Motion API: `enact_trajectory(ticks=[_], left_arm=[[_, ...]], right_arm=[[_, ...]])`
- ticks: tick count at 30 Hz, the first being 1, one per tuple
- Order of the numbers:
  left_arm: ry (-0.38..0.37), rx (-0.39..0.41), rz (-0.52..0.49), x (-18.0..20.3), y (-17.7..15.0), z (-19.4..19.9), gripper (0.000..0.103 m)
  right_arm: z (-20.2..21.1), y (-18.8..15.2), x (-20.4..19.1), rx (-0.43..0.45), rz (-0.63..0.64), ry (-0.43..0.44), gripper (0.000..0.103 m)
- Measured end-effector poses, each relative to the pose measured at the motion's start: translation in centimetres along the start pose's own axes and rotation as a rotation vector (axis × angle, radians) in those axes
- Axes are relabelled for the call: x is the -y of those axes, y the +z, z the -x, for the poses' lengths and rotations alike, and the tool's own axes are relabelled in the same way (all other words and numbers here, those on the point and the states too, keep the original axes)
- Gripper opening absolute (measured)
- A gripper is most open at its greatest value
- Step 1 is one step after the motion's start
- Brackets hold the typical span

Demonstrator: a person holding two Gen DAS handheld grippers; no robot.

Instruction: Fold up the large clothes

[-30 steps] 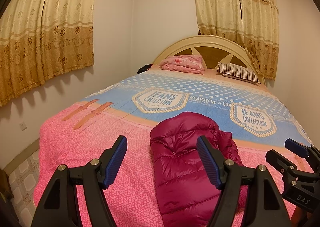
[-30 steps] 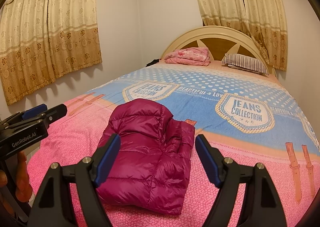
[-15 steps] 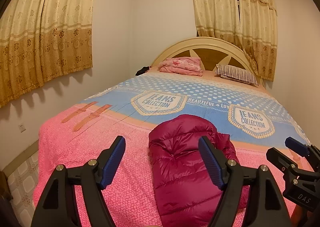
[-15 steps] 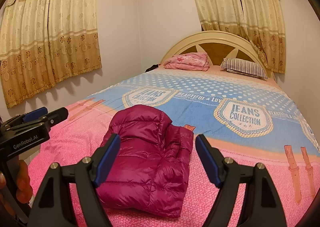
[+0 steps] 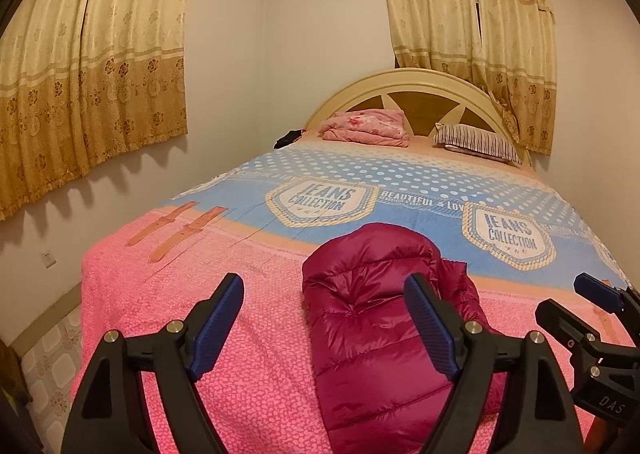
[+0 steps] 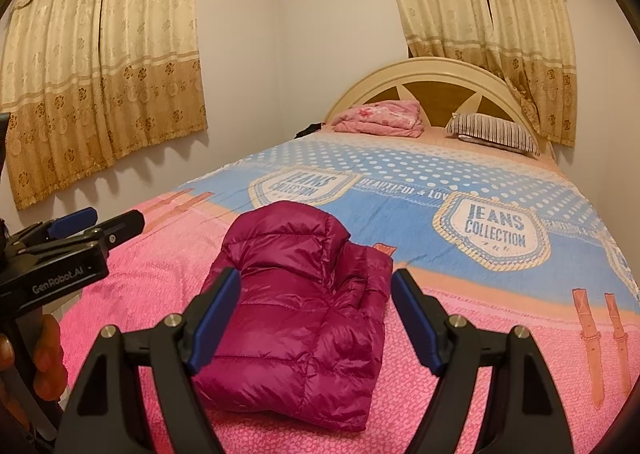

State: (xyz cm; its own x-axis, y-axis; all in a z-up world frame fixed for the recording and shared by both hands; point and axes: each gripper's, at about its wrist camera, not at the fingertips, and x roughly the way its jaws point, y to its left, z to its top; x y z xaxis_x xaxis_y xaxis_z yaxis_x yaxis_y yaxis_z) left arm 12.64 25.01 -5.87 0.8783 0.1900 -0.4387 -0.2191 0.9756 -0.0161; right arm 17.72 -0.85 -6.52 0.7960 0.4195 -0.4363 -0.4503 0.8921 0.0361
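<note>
A magenta puffer jacket (image 5: 372, 318) lies folded into a compact bundle on the pink foot end of the bed; it also shows in the right wrist view (image 6: 304, 294). My left gripper (image 5: 324, 326) is open and empty, held above the near edge of the bed just left of the jacket. My right gripper (image 6: 316, 318) is open and empty, held above the jacket's near end. Each gripper shows at the edge of the other's view: the right one (image 5: 592, 306) and the left one (image 6: 96, 220). Neither touches the jacket.
The bed (image 5: 200, 334) has a pink and blue "Jeans Collection" cover. A folded pink blanket (image 5: 366, 128) and a striped pillow (image 5: 478, 142) lie by the headboard. A wall with curtains runs along the left. Tiled floor (image 5: 52, 374) shows at the lower left.
Both grippers have drawn back and tilted slightly, so the bed and jacket sit a little lower and farther in view. The jacket has not moved. Both grippers stay open.
</note>
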Motion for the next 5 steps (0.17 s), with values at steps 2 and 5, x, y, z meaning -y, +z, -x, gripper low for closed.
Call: enact_trajectory(ticks=[2, 5], left_arm=[[0.01, 0.005, -0.009, 0.15, -0.08, -0.07, 0.083], [0.002, 0.0, -0.007, 0.2, -0.15, -0.16, 0.083]], right_arm=[[0.06, -0.06, 0.02, -0.001, 0.001, 0.001, 0.08], [0.05, -0.13, 0.07, -0.004, 0.0, 0.002, 0.08]])
